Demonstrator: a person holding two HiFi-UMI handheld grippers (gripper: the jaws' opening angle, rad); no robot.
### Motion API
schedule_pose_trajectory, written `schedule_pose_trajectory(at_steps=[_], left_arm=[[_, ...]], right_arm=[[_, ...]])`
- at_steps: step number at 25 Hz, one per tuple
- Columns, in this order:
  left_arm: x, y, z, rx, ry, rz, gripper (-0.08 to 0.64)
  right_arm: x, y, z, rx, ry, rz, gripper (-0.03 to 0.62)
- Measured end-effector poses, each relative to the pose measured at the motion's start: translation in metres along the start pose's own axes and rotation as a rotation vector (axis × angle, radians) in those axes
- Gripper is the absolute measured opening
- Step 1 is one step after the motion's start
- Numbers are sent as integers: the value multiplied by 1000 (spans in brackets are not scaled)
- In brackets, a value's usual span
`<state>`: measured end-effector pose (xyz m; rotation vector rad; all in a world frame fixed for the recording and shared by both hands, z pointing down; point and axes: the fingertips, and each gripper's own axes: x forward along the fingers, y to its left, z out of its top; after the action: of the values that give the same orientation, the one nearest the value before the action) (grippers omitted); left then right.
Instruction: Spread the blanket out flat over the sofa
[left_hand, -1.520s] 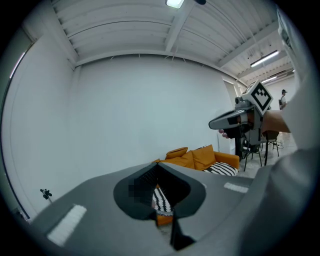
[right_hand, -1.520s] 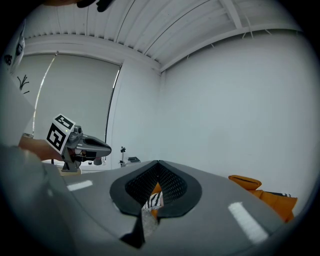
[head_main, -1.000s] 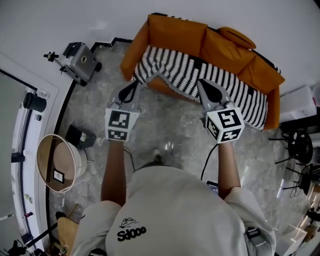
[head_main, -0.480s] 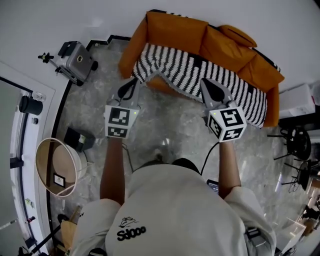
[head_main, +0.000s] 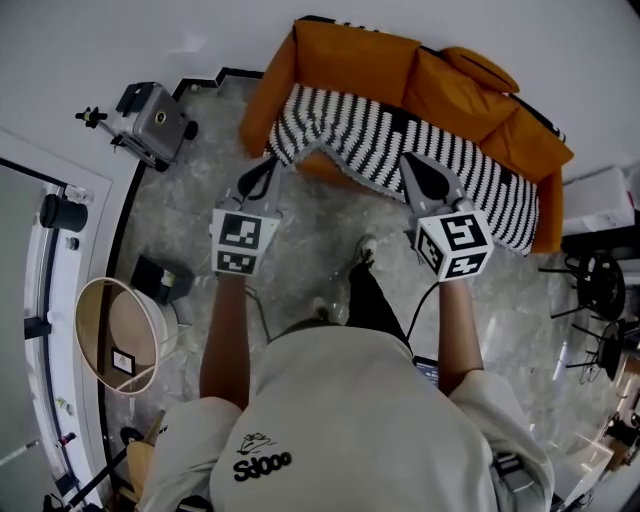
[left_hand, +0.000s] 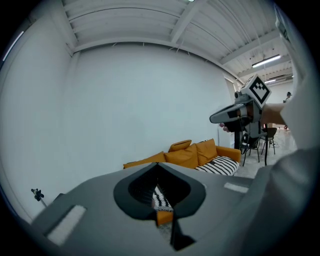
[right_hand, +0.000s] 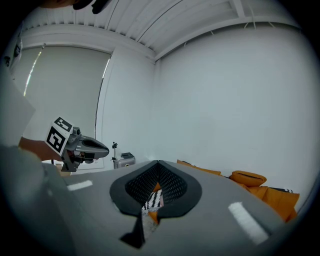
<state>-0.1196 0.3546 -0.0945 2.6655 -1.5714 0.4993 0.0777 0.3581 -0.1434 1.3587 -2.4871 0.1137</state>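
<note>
The left hand-held gripper (head_main: 267, 167) and right hand-held gripper (head_main: 409, 164) are held closed and empty before the sofa (head_main: 350, 62), whose seat is seemingly covered by the striped blanket (head_main: 372, 136).

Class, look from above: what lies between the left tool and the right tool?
In the head view, pale marbled floor and the person's shoe lie between the left tool and the right tool.

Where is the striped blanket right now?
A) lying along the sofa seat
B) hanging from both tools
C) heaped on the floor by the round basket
A: the striped blanket lies along the seat of the orange sofa, while the left tool and right tool are both shut with nothing in them.
</note>
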Motion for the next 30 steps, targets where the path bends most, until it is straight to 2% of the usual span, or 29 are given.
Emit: schedule_pose_trajectory(at_steps=[8, 14, 23, 30], left_arm=[[41, 18, 1, -4, 23, 22, 11], [98, 32, 5, -13, 52, 24, 11], [199, 48, 13, -46, 107, 30, 11], [258, 58, 3, -68, 157, 53, 11]], right_arm=[[41, -33, 3, 5, -5, 27, 3], [87, -64, -1, 14, 20, 68, 3], [158, -139, -10, 76, 59, 121, 3], [205, -185, -31, 161, 91, 161, 3]])
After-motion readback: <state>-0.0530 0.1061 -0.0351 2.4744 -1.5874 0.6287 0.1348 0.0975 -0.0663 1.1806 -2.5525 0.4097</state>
